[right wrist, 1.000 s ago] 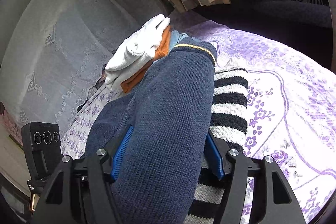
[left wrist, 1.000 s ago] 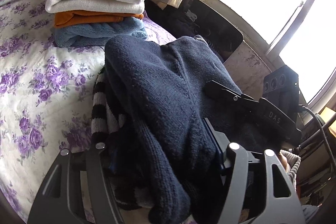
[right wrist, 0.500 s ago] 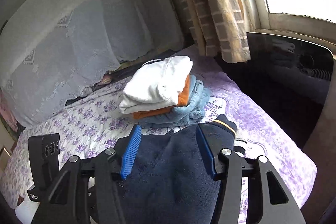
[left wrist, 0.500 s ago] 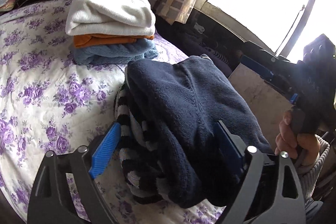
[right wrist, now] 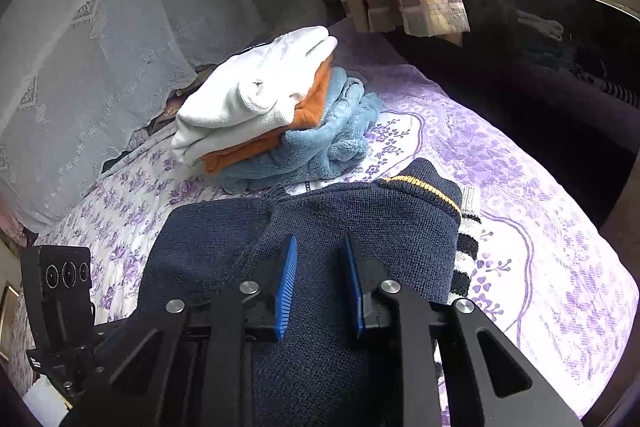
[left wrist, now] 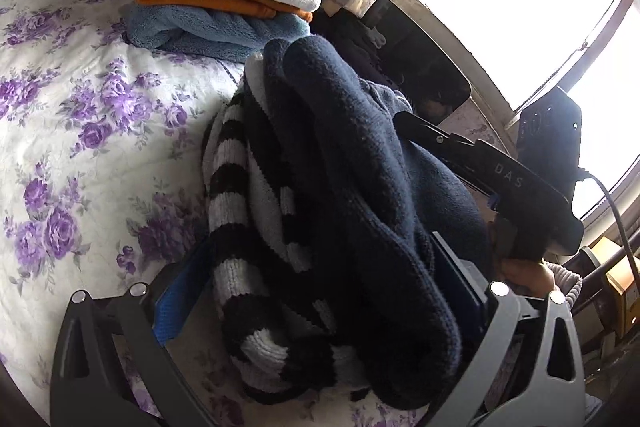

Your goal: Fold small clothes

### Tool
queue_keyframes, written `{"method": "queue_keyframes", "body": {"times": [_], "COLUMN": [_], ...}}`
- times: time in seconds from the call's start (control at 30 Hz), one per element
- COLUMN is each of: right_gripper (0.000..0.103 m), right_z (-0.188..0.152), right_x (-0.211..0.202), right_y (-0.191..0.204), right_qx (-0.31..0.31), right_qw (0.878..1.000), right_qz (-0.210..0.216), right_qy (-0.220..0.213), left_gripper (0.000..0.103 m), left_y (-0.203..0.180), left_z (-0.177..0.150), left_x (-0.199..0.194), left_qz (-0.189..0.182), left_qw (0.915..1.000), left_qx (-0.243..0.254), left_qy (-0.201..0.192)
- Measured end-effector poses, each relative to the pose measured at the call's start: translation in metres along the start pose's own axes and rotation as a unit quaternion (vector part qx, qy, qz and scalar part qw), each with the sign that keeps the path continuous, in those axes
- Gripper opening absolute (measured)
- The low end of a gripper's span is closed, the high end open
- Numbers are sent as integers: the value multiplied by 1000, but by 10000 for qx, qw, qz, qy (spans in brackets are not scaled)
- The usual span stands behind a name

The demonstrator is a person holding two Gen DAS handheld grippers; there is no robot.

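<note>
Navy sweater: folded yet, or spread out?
Folded: the navy sweater lies doubled in a compact bundle over a striped garment on the bedsheet.

The left claw is spreading wide around the navy sweater, no longer clamping it, while the right claw is narrowing, empty, above the sweater, which now lies flatter.

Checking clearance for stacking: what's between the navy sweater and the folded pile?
Only bare floral bedsheet. In the right wrist view, a narrow strip of it separates the navy sweater from the folded pile; nothing lies there.
</note>
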State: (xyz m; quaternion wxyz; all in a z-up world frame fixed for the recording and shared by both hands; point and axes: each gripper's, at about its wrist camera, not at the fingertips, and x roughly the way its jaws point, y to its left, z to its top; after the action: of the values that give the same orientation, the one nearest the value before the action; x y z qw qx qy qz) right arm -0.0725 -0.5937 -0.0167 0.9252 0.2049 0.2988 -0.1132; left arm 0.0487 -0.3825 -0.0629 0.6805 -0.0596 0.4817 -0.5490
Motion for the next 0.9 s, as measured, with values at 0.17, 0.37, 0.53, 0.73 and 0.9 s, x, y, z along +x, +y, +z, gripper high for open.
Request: {"method": "queue_keyframes", "body": {"times": [0.17,0.37,0.53,0.73,0.9], "right_gripper": [39,53,69,69,70], "right_z": [7,-19,-49,-58,-52], "right_x": [-24,-84,-87,-82,-106], "right_y": [19,63,57,58,68], "right_qx": [-138,-788,-757,-896,-741], "right_qw": [9996,9941,9957,9924,9932], "right_qz": [-206,-324,-356,-652,-385], "right_qy": [-154,-670,-405,-533,-810], "left_gripper": [97,98,99,99,99], "left_y": [-13,-39,-45,-38,-48], "left_z": [-5,-16,-27,-33,-36], "left_x": [-35,-71,-65,-69,-81], "left_qz": [185,989,1851,1991,2200], "left_qw": [9996,9910,9760,9746,9666], "left_qx": [-88,560,867,724,940], "left_qy": [-208,-703,-756,-729,-921]}}
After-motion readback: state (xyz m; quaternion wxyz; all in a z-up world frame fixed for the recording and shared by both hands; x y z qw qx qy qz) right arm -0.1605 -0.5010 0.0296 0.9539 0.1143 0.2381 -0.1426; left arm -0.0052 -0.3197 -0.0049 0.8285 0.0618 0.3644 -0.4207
